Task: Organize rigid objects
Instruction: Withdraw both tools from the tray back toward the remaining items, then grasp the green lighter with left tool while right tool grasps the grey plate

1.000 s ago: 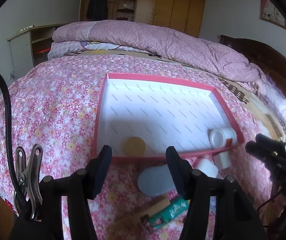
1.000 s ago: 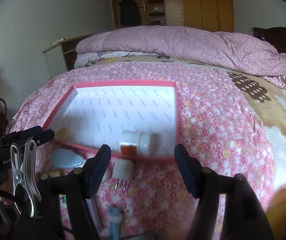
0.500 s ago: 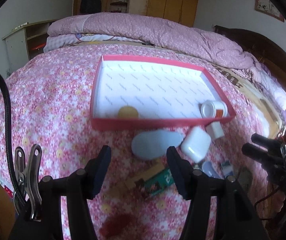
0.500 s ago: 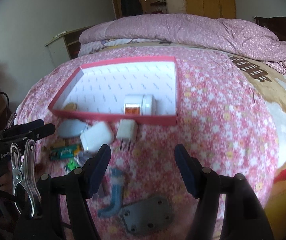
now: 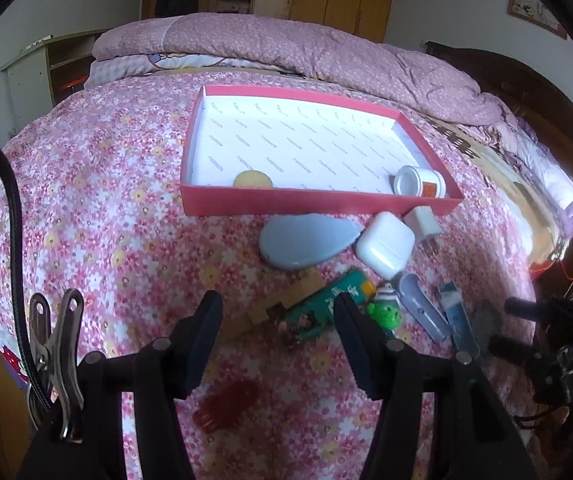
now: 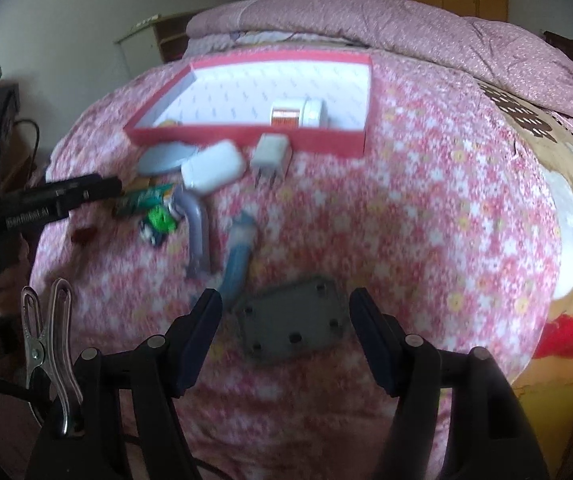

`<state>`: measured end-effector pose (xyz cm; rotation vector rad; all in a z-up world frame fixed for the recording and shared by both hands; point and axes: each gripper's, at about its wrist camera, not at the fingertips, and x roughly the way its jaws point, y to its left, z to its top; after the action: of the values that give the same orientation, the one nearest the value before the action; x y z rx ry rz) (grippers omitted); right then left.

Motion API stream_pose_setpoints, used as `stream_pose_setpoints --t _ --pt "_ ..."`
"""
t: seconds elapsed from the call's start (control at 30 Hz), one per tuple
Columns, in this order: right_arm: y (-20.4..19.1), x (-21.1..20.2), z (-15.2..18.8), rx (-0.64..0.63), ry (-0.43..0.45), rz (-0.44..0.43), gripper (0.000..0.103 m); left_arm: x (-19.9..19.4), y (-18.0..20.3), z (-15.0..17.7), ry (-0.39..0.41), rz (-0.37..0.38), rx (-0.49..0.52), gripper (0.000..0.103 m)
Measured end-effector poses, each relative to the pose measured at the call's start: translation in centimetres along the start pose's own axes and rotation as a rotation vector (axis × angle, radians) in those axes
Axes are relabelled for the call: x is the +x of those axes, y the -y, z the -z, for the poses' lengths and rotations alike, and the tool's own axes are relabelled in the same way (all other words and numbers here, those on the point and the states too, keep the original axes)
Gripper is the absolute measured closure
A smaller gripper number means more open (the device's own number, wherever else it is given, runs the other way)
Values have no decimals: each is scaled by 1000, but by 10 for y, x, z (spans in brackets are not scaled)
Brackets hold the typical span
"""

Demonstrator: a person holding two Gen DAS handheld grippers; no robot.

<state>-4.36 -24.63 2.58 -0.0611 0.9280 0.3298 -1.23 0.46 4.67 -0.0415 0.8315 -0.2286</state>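
A shallow red box (image 5: 318, 202) with a white printed lining lies open on the flowered bed. Inside it, a white jar with an orange label (image 5: 418, 181) lies on its side in the near right corner, and a yellow disc (image 5: 252, 179) sits at the near left. Just outside the near wall lie a grey-blue oval case (image 5: 306, 240), a white rounded case (image 5: 384, 246) touching it, and a white plug adapter (image 6: 271, 153). Nearer still: a green packet (image 5: 322, 308), a green toy (image 5: 384, 310), two blue-grey tubes (image 6: 238, 256), a grey plate with holes (image 6: 294, 322) and a red piece (image 5: 226, 406).
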Motion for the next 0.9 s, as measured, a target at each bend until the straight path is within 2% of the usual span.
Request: stream_pose_setpoints --t 0.17,0.3,0.47,0.73,0.9 --pt "-5 8 4 -49 -26 29 29 -1 4 6 -7 8 25 42" --pt "-11 15 8 -100 -47 66 28 4 10 11 -35 11 60 42" --pt "-13 19 13 -132 -47 100 26 14 15 16 -56 -19 95 42" --pt "-10 23 7 -112 -21 110 24 26 -8 13 -38 -142 41 42" --pt "-9 27 3 -97 -3 108 25 30 -20 5 -26 -162 6 42"
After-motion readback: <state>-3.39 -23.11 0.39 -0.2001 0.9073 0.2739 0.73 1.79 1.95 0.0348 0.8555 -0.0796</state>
